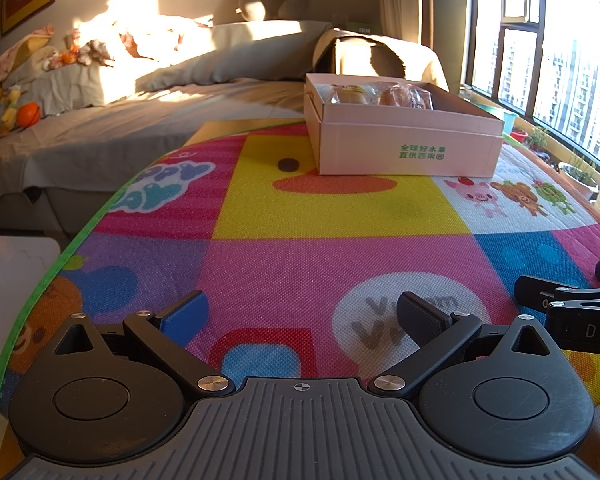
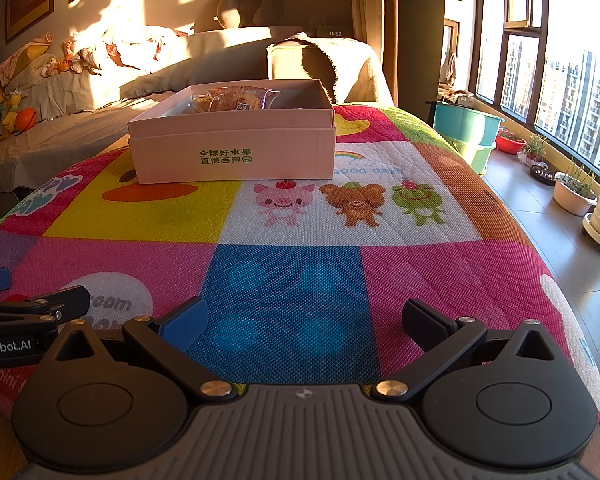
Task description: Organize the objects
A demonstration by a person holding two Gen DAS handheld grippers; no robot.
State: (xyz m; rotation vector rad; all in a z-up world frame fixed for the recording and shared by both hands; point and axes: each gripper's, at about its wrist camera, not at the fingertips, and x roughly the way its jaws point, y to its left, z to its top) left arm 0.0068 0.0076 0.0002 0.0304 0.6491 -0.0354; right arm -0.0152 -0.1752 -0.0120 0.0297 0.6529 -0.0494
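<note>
Your left gripper (image 1: pixel 302 316) sits low over the table with its two fingers spread wide apart and nothing between them; one finger carries a blue pad (image 1: pixel 186 314), the other a black ribbed one. Your right gripper (image 2: pixel 304 318) matches it, fingers wide apart and empty, hovering just above a blue square with lighter dots. The two tools are side by side: each camera catches the edge of the other at its frame border.

Under both lies a colourful cartoon play mat (image 2: pixel 292 280) covering the table, a patchwork of pink, yellow, blue and white panels (a pig, a bear and a frog are printed on the white one).

Well ahead of both grippers, at the far end of the mat, stands an open pale pink cardboard box (image 2: pixel 236 152) with green Chinese lettering on its front wall. Inside, toward its back, lie several plastic-wrapped snack packets (image 2: pixel 240 100); exactly what they contain is too small to tell.

Beyond the table is a sofa (image 1: pixel 100 120) draped in grey cloth, sunlit, with soft toys and an orange ball (image 1: pixel 29 114) at its far left. To the right, a teal plastic tub (image 2: pixel 466 124) and potted plants (image 2: pixel 576 188) sit on the floor beneath large windows.
</note>
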